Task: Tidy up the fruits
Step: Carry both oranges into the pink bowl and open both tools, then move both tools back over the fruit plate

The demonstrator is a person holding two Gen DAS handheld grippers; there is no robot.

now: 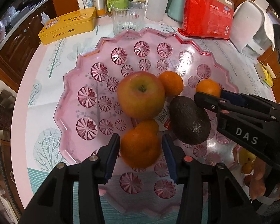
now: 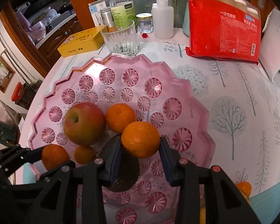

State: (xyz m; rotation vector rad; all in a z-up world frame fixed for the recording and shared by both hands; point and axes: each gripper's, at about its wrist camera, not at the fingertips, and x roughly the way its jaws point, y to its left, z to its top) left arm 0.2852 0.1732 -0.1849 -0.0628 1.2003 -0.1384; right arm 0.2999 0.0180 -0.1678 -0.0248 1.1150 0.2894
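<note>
With my left gripper (image 1: 141, 149) and right gripper (image 2: 140, 158) each clasping a round orange tangerine low over the scalloped pink glass dish (image 1: 74, 85), I fear letting go could roll them into the red-yellow apple (image 1: 141, 94).

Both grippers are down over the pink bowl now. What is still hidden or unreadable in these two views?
- Left wrist view: fruit past the pink plastic bowl, bottom right, is hidden by the right gripper.
- Right wrist view: dark avocado is mostly covered by the right gripper's fingers and its orange tangerine.
- Neither view shows whether the pads press the tangerines.
</note>
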